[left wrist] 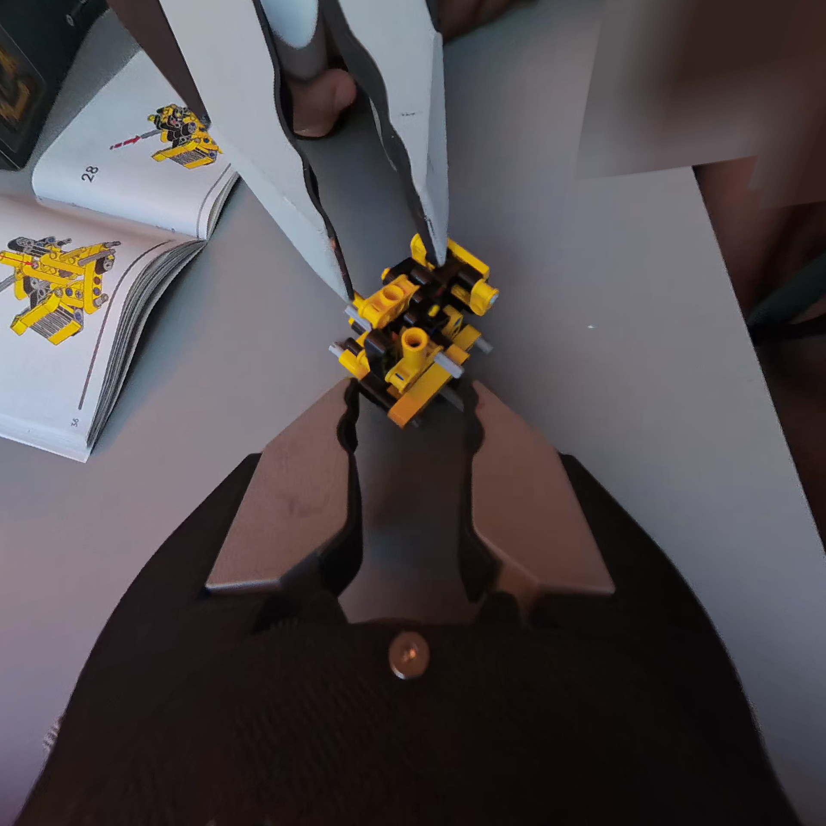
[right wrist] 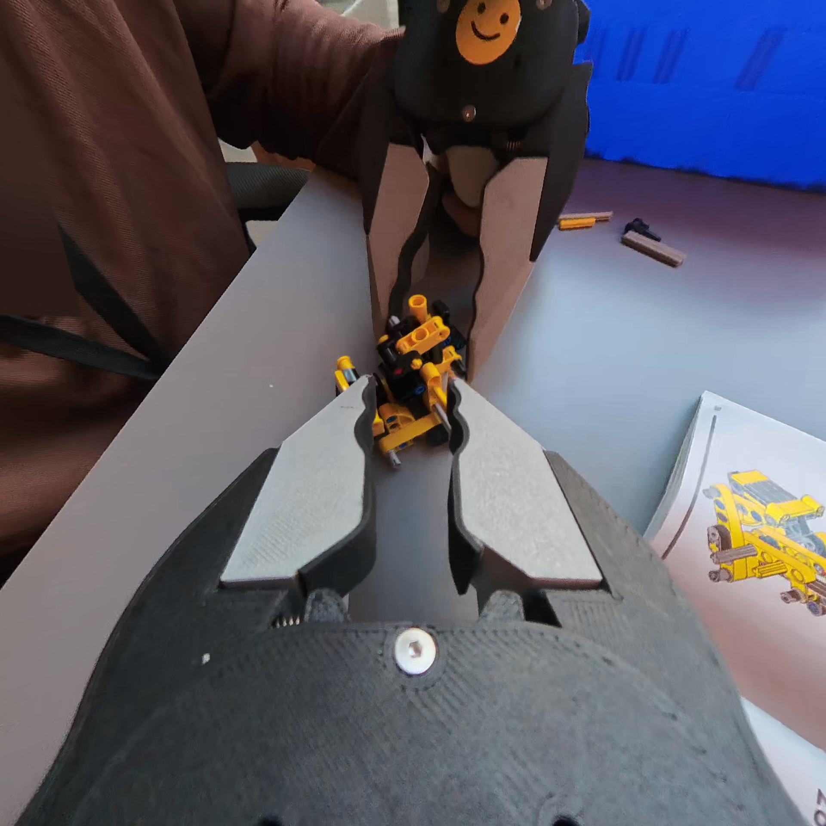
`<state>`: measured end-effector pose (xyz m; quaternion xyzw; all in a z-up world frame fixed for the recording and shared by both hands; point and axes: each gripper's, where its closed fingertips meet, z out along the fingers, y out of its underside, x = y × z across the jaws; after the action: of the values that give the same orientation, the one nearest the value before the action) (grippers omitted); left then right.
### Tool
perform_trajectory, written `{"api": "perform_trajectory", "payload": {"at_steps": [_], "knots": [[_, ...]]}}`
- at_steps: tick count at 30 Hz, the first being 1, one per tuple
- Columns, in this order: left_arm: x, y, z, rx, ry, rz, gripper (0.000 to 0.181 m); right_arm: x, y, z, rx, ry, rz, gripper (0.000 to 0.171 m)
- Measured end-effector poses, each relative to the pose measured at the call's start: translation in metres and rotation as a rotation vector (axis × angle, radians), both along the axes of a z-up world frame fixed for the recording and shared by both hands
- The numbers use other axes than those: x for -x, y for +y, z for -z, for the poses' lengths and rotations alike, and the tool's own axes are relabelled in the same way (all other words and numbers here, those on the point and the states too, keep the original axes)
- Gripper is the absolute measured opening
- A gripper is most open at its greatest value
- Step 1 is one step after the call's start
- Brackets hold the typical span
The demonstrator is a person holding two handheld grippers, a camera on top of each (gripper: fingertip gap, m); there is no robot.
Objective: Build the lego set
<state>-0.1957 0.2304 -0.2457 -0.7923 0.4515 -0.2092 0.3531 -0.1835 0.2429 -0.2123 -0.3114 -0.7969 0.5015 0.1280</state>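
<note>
A small yellow and black lego model with grey axles sits on the grey table, near its edge. My left gripper closes on the model's yellow base from the near side, one finger on each side. My right gripper comes from the far side and its fingertips press on the model's upper part. In the right wrist view the model lies between my right gripper's pads, and my left gripper straddles its far end.
An open instruction booklet lies to the left, and also shows in the right wrist view. Loose pieces lie farther back. A black box stands at the corner. A person's brown sleeve is beside the table edge. Tip to tip, the grippers are about 4 centimetres apart.
</note>
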Motion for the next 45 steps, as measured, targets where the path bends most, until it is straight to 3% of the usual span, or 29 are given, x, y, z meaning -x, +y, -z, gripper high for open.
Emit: {"api": "perform_trajectory", "payload": {"at_steps": [9,16,20,27,30,32,36,45], "knots": [[0.007,0.005,-0.003,-0.008,-0.014,-0.034,0.042,-0.005,-0.015,-0.003,-0.036,0.065,-0.04,0.014],[0.005,0.003,-0.014,0.005,-0.109,-0.028,0.047,0.01,-0.006,-0.009,-0.003,0.075,0.092,0.036],[-0.004,0.005,-0.025,0.016,-0.199,-0.037,0.041,0.009,-0.01,-0.01,0.035,0.048,0.075,0.03],[-0.004,0.004,-0.023,0.012,-0.185,-0.037,0.035,-0.014,-0.024,-0.029,0.151,0.07,-0.031,0.019],[-0.005,0.004,-0.023,0.005,-0.177,-0.041,0.035,0.007,-0.006,-0.026,0.065,0.118,0.137,0.026],[-0.006,0.005,-0.023,0.008,-0.173,-0.051,0.035,0.015,0.0,-0.02,0.04,0.075,0.179,0.028],[-0.007,0.004,-0.023,0.008,-0.172,-0.056,0.035,0.009,-0.018,-0.004,0.084,-0.058,0.099,0.029],[-0.007,0.001,-0.023,0.018,-0.188,-0.05,0.033,0.0,-0.018,-0.016,0.036,0.102,0.082,0.018]]}}
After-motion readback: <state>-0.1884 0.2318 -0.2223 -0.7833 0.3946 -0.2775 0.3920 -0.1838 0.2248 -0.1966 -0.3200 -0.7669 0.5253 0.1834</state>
